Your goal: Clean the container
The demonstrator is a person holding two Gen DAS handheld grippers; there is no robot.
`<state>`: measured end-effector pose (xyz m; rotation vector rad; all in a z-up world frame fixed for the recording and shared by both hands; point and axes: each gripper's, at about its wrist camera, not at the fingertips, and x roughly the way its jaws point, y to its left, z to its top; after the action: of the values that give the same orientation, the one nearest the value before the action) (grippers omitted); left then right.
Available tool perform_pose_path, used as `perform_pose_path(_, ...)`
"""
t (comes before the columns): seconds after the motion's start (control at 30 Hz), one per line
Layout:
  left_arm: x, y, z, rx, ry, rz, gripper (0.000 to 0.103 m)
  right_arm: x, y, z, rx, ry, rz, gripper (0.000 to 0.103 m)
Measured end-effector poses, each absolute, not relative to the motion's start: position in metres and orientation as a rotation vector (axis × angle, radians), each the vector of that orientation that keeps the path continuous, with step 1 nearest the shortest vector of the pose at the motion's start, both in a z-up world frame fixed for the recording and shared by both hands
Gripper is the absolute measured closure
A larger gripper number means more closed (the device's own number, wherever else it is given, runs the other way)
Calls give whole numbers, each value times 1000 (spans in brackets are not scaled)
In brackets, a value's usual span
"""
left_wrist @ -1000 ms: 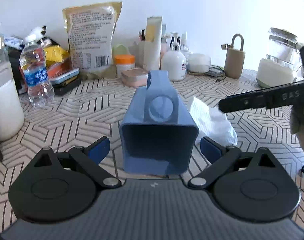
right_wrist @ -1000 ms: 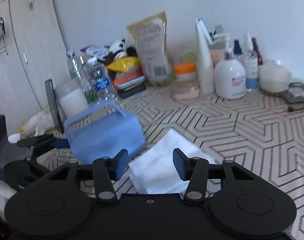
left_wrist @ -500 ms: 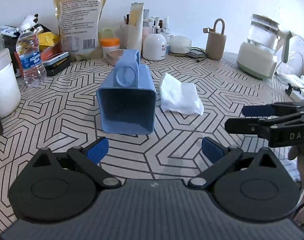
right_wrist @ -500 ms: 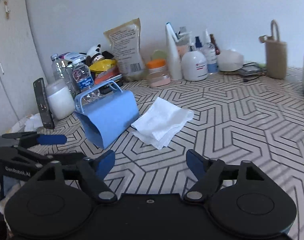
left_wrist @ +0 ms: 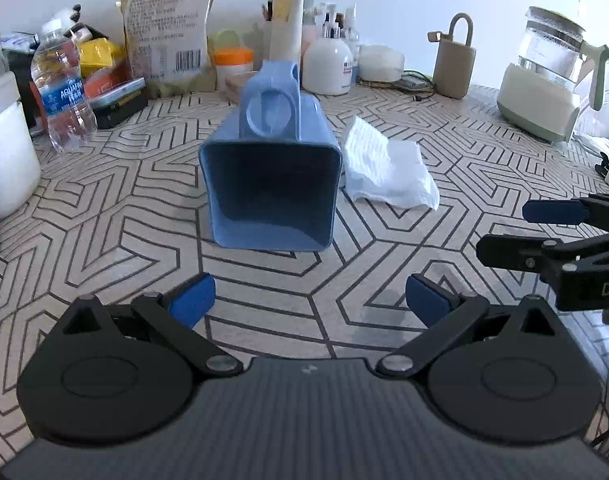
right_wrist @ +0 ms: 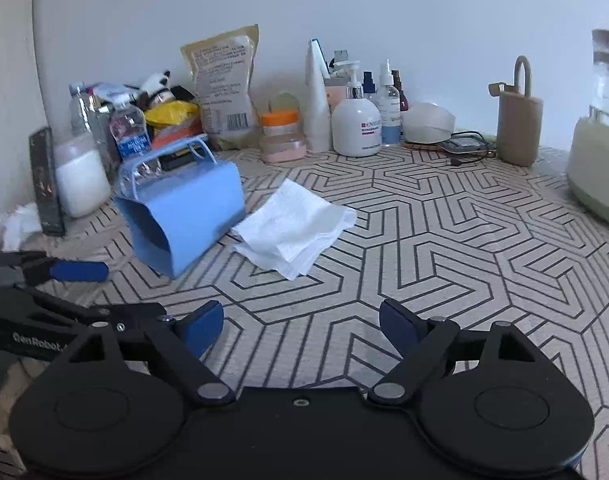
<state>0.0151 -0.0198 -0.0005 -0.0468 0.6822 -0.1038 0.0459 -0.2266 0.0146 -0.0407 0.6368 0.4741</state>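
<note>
We saw blue container on its side on desk, white cloth touching it. Left claw and right claw both empty, opening, short of container. Wiping judged done or unstarted; cannot tell.

From my seat I count one blue container lying on its side, one folded white paper towel and two grippers, the left gripper and the right gripper. Along the wall I make out two clear water bottles, though the second is partly hidden, one white pump bottle, one orange-lidded jar and one tall printed pouch. There is also one beige flask with a loop handle and one glass kettle; the small spray bottles are too crowded to count.
</note>
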Motion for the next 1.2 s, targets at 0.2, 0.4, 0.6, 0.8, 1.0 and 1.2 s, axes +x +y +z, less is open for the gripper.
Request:
perform_pose_path(0.2, 19, -32, -3, 19, 703, -83, 0, 53, -221, 8, -34, 664, 468, 14)
perform_pose_path(0.4, 18, -31, -3, 8, 696, -80, 0, 57, -225, 5, 2, 683, 431, 13)
perform_pose_path(0.6, 14, -31, -6, 4, 666, -81, 0, 56, -217, 4, -50, 688, 415, 12)
perform_pose_path(0.8, 14, -30, -6, 4, 663, -80, 0, 56, -216, 3, -66, 689, 410, 12)
perform_pose_path(1.0, 14, -31, -6, 1, 662, -81, 0, 57, -216, 3, -79, 691, 403, 11)
perform_pose_path(1.2, 14, -33, -6, 11, 664, -80, 0, 57, -214, 3, -94, 694, 386, 8)
